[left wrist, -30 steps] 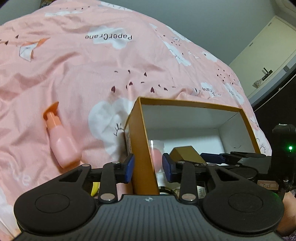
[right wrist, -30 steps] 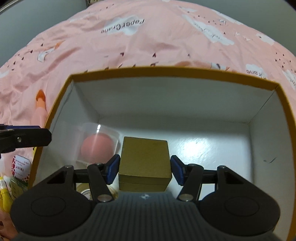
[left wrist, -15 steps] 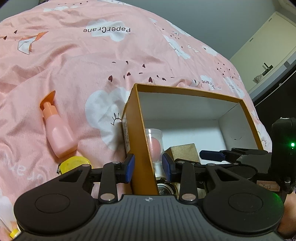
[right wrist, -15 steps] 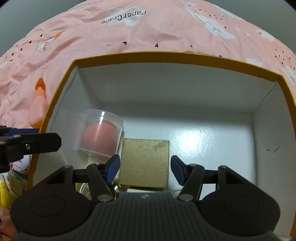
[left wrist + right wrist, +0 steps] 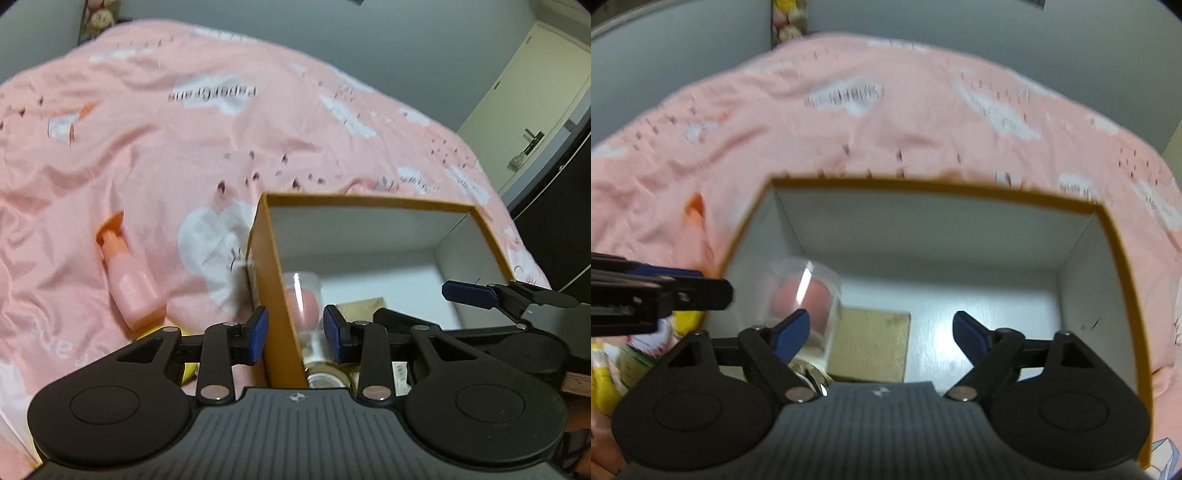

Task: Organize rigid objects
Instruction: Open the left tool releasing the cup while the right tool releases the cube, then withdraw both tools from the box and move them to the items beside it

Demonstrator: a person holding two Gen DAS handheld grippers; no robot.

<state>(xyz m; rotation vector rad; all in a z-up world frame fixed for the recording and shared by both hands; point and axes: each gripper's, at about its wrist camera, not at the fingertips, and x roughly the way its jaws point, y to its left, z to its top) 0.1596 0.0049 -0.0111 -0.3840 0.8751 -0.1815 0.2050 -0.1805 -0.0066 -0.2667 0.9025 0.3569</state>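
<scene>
An open orange box (image 5: 271,273) with a white inside lies on the pink bedspread. My left gripper (image 5: 295,330) is shut on the box's left wall, one pad on each side. In the right wrist view my right gripper (image 5: 881,328) is open and empty above the box (image 5: 1115,258). A small gold box (image 5: 871,341) lies on the box floor below it, beside a clear cup with a pink sponge (image 5: 809,295). The gold box (image 5: 364,304) and the cup (image 5: 304,291) also show in the left wrist view.
A pink bottle with an orange cap (image 5: 127,275) lies on the bedspread left of the box. Yellow items (image 5: 605,373) and small containers lie at the near left. A door (image 5: 532,103) stands at the far right.
My right gripper has opened, let go of the gold box and lifted. The gold box now rests on the box floor. My left gripper keeps its hold on the wall.
</scene>
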